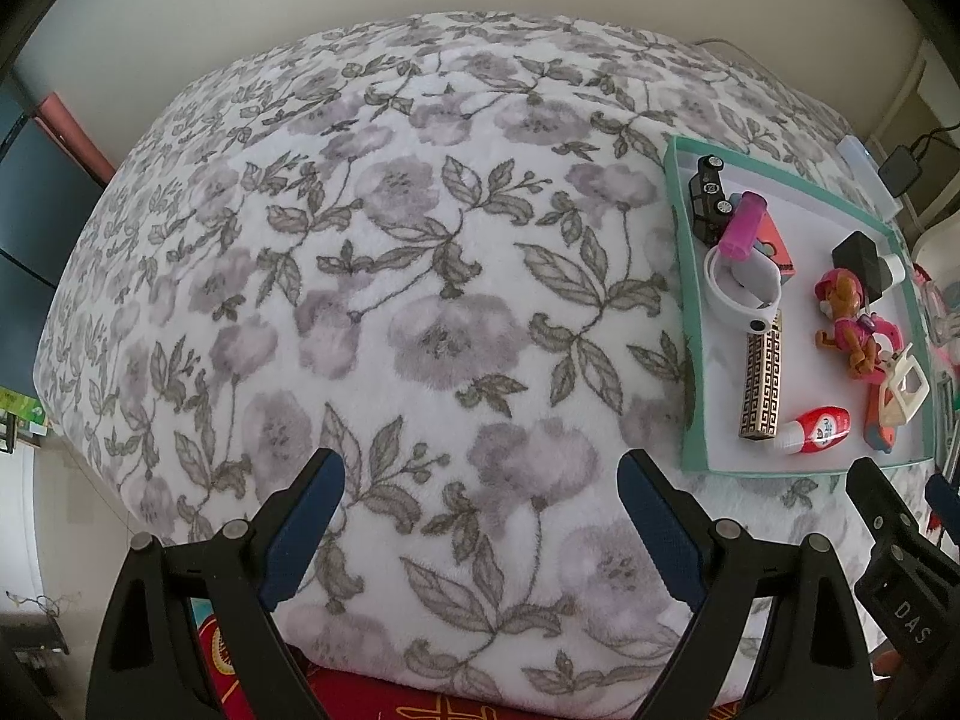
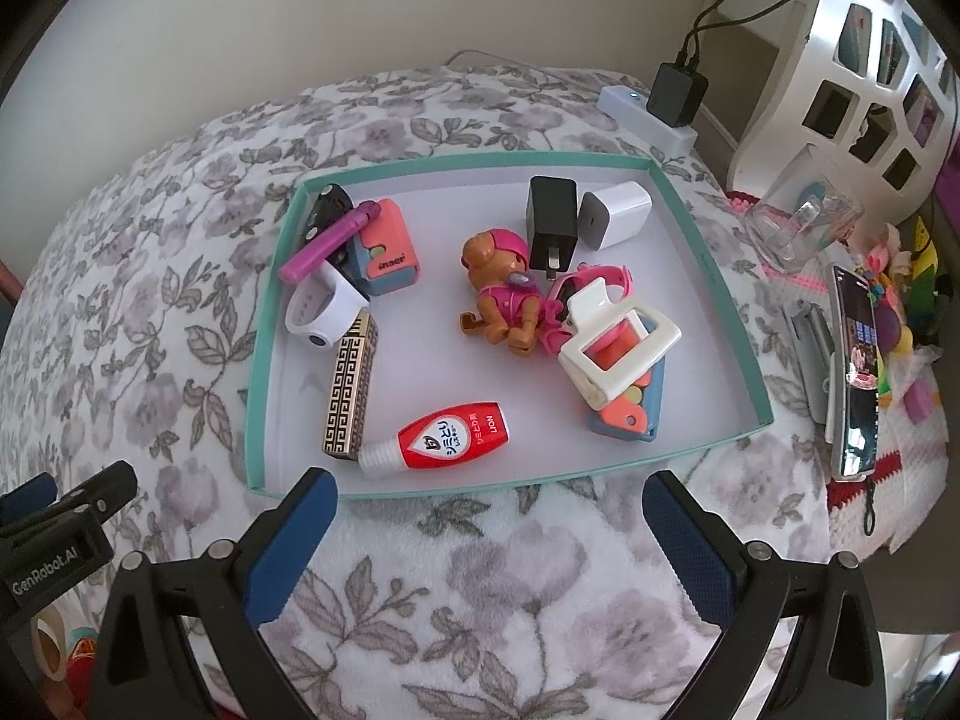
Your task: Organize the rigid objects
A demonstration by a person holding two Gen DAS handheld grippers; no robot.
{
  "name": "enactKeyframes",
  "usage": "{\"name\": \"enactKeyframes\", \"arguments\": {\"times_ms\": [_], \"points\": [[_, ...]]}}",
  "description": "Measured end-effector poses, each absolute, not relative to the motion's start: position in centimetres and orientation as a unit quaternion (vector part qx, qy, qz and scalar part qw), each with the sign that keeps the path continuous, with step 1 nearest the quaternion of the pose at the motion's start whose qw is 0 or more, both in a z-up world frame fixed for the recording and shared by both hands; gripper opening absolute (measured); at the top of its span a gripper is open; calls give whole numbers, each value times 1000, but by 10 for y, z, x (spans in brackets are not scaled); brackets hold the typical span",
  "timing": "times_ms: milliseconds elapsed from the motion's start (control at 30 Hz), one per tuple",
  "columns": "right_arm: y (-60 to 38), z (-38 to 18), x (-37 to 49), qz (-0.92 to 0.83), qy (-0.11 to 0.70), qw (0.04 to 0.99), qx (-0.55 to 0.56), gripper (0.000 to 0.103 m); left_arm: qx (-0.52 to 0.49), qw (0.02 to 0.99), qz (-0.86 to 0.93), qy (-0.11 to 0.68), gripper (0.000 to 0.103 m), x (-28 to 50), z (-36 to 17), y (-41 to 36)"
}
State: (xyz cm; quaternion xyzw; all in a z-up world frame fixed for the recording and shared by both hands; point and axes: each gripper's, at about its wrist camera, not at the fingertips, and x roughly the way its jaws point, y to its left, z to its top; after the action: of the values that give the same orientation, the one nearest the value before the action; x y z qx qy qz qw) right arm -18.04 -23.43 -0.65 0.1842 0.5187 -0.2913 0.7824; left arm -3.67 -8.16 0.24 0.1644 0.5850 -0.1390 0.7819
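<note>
Teal-rimmed tray (image 2: 708, 252) on the floral blanket (image 1: 372, 276) holds a toy pup (image 2: 501, 294), red bottle (image 2: 447, 435) and patterned tube (image 2: 351, 387). Left gripper (image 1: 480, 516) and right gripper (image 2: 489, 516) hover empty, jaws spread wide.

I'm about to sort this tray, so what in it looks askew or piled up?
The white hair clip lies across an orange-and-blue case, and the purple tube leans on the toy car. Nothing looks spilled or broken.

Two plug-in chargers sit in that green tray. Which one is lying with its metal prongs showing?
The black charger, at the tray's far side. Its metal prongs show, pointing toward the pink toy dog. The white charger touching it shows only a port.
</note>
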Motion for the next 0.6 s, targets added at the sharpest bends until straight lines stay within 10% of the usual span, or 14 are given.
{"name": "enactKeyframes", "arguments": {"times_ms": [600], "points": [[-233, -9, -180, -289, 524, 781, 180, 103, 169, 783, -137, 583, 93, -37, 1, -80]]}}
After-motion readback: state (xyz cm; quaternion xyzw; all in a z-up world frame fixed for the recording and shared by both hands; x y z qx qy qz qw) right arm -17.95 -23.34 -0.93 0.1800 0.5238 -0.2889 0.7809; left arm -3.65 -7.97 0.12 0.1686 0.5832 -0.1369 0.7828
